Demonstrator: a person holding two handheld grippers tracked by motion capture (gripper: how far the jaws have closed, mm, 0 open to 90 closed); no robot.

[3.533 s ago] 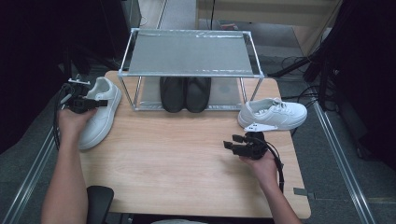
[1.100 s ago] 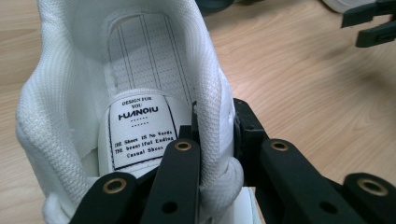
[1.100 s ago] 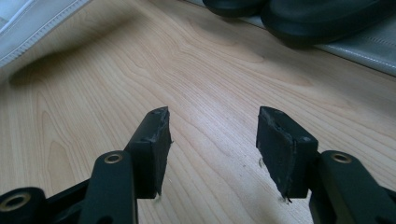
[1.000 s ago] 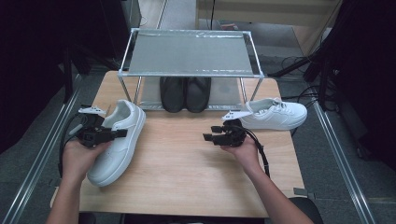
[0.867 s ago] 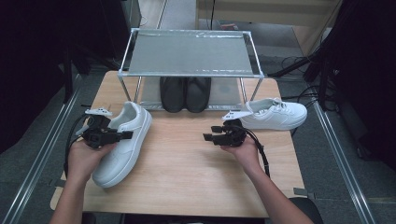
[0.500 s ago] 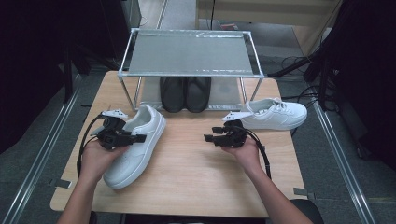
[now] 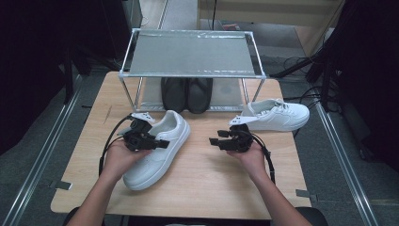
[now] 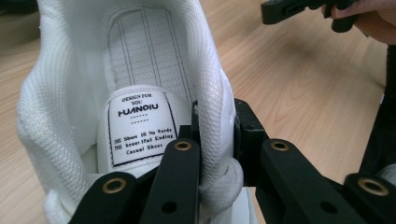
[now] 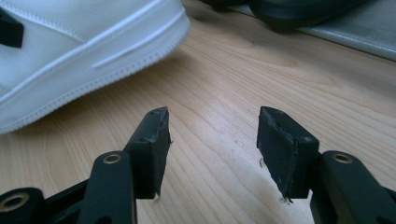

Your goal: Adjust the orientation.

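A white sneaker lies slanted on the wooden table, toe toward the person. My left gripper is shut on the padded collar wall at its heel. In the left gripper view one jaw sits inside the sneaker beside the insole label and the other outside, with the left gripper pinching the collar. My right gripper hovers open and empty at mid-table, pointing left at that shoe. In the right gripper view its jaws stand apart over bare wood, the sneaker's sole ahead to the left.
A second white sneaker rests at the right, beside the metal shoe rack. A pair of black shoes sits on the rack's lower shelf. The other hand's gripper shows at the top right of the left gripper view.
The left hand has carried the white sneaker rightward from the table's left edge toward its middle. The right gripper has stayed in place, still open.
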